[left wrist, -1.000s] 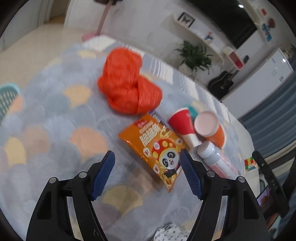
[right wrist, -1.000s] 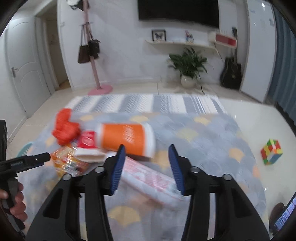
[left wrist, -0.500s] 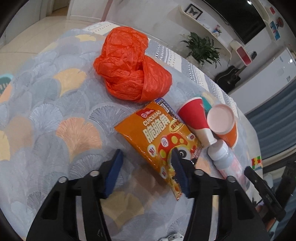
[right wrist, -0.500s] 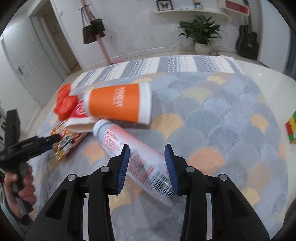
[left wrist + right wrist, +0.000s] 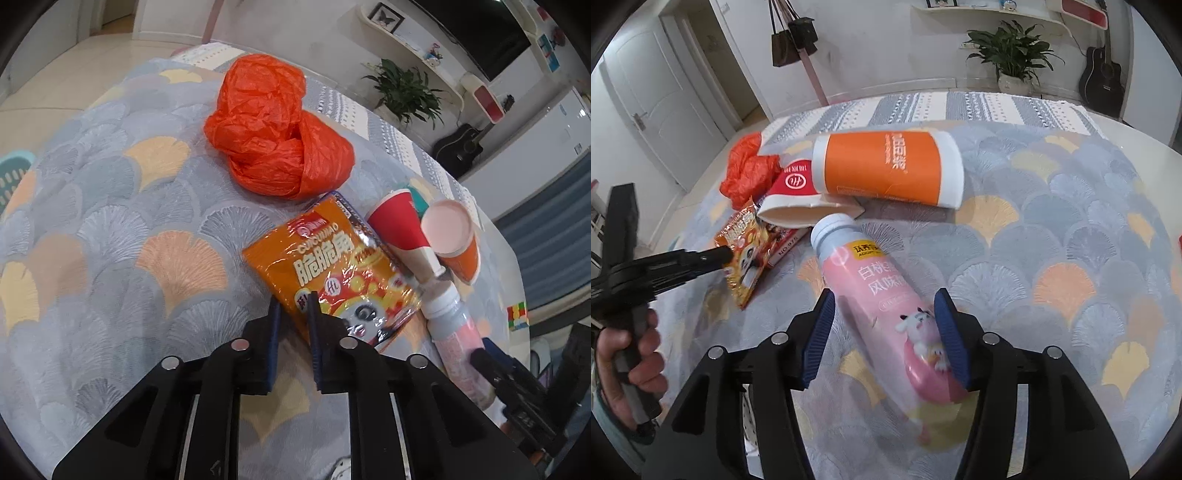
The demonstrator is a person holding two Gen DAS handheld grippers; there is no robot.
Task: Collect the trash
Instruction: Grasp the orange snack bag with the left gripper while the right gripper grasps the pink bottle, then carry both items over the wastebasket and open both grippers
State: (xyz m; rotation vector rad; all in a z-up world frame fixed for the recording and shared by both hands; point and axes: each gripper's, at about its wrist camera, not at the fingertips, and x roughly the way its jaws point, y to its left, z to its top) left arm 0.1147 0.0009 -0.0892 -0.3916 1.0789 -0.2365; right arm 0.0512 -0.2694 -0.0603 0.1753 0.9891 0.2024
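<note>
On the patterned bench (image 5: pixel 92 229), the left wrist view's lower middle shows the left claw (image 5: pixel 293 306) closing on the near edge of the orange snack bag (image 5: pixel 332 266), below the crumpled orange plastic bag (image 5: pixel 277 129). Only the right wrist view shows a hand (image 5: pixel 628 354) at lower left and the right claw (image 5: pixel 882 314) opening, released, astride the lying pink bottle (image 5: pixel 882 295). Above it the red cup (image 5: pixel 798 184) and orange cup (image 5: pixel 886 166) lie tipped. Open cloth fills the right side.

My two wrist cameras look steeply down past each claw, close over the tabletop (image 5: pixel 110 206), sharing the snack bag (image 5: pixel 332 273) ahead.
</note>
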